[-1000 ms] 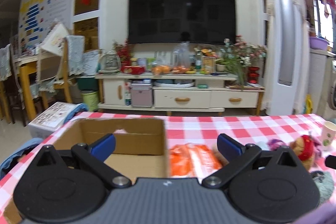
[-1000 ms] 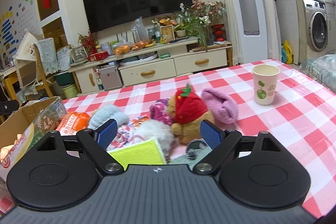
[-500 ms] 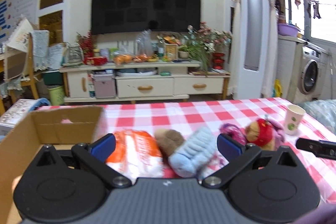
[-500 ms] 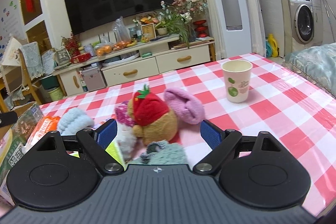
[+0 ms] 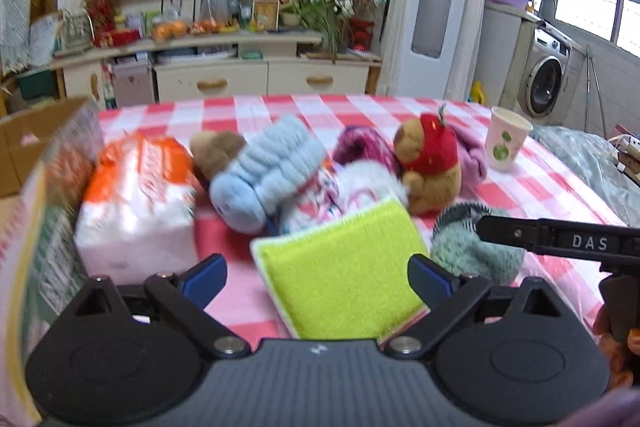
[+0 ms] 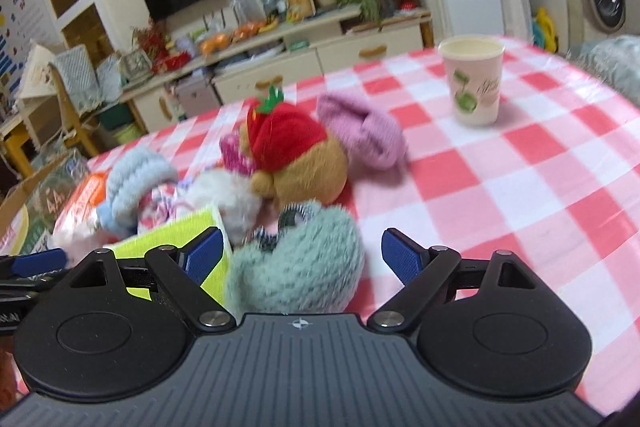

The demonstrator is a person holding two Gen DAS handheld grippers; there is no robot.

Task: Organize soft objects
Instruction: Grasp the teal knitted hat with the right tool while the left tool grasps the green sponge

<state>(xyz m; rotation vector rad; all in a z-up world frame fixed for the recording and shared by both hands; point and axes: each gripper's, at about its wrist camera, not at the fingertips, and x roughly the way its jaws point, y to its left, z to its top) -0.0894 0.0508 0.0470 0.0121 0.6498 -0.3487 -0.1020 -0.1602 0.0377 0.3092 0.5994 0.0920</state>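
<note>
- We are holding our left gripper [image 5: 318, 277] low over the red-and-white checked tablecloth [image 5: 256, 111], its blue-tipped fingers [image 5: 204, 277] spread wide and gripping nothing.
- A flat lime-green rectangular sponge cloth [image 5: 344, 267] is lying on the tablecloth between those fingers, touching neither of them.
- We are taking this green cloth as our landmark for the other things.
- Just to its right a fluffy mint-green knitted piece [image 6: 296, 267] is sitting, and our right gripper [image 6: 302, 259] is hovering around it with its fingers wide apart, clear of the wool on both sides.
- Behind the green cloth and slightly right, a brown plush bear with a red strawberry hat [image 5: 432, 163] is resting, with a pink knitted roll [image 6: 364, 135] touching its far side.
- A dark pink knitted piece [image 5: 364, 147] is lying just left of the bear.
- Directly behind the green cloth a white patterned soft bundle [image 5: 344, 191] is lying.
- Behind and to the left a pale blue ribbed knitted piece [image 5: 268, 171] is leaning across a small brown plush item [image 5: 216, 149].
- Further left an orange-and-white plastic-wrapped tissue pack [image 5: 136, 203] is standing beside an open cardboard box [image 5: 36, 131], which is at the tablecloth's left edge.
- Well to the right and behind, a white paper cup with green print [image 6: 474, 83] is standing upright, apart from the soft things.
</note>
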